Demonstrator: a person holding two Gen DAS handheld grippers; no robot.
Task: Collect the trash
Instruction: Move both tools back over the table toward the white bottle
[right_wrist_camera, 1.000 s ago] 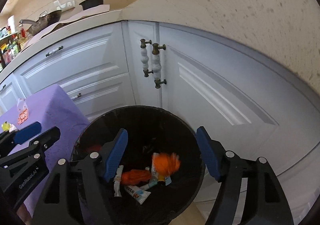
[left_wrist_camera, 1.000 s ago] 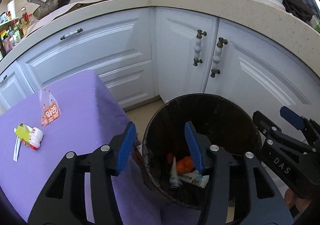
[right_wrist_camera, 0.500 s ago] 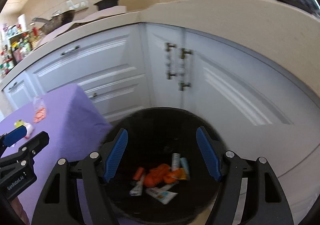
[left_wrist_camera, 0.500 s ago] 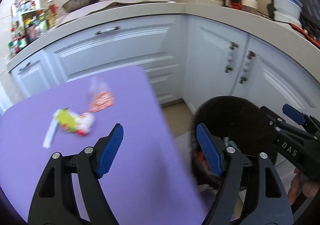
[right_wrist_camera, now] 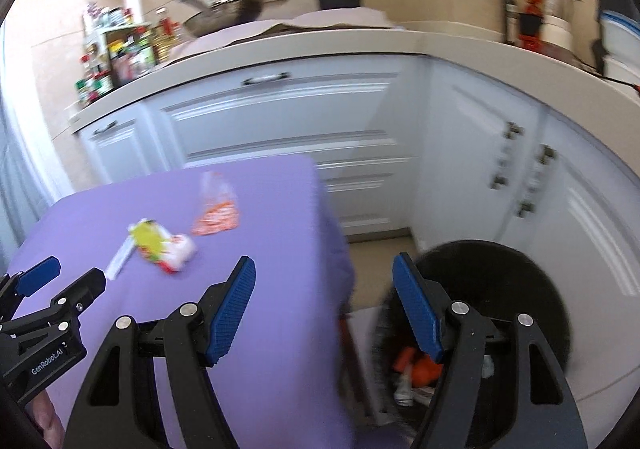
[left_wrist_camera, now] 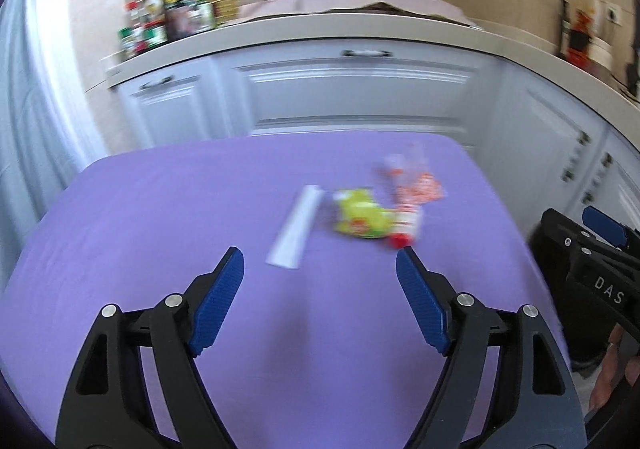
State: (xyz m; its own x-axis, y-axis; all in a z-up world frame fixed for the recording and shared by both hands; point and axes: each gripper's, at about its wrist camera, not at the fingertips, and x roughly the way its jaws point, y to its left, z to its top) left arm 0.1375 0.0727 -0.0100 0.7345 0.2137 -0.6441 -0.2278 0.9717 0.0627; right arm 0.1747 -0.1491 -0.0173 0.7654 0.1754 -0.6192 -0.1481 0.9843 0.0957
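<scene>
Only the right wrist view shows the black bin (right_wrist_camera: pixel 520 289); both show wrappers (left_wrist_camera: pixel 360 217).

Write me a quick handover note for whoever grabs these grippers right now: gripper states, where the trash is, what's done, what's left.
Left gripper: jaws opening, nothing between them, over the purple table.
Right gripper: open, empty, between the table edge and the black bin.
Done: orange and white wrappers already lie in the bin.
Left on the table: white strip, green-yellow packet touching a small red-capped white bottle, and the clear orange-printed bag just behind them.
Likely next: grab one of these and drop it in the bin.
</scene>
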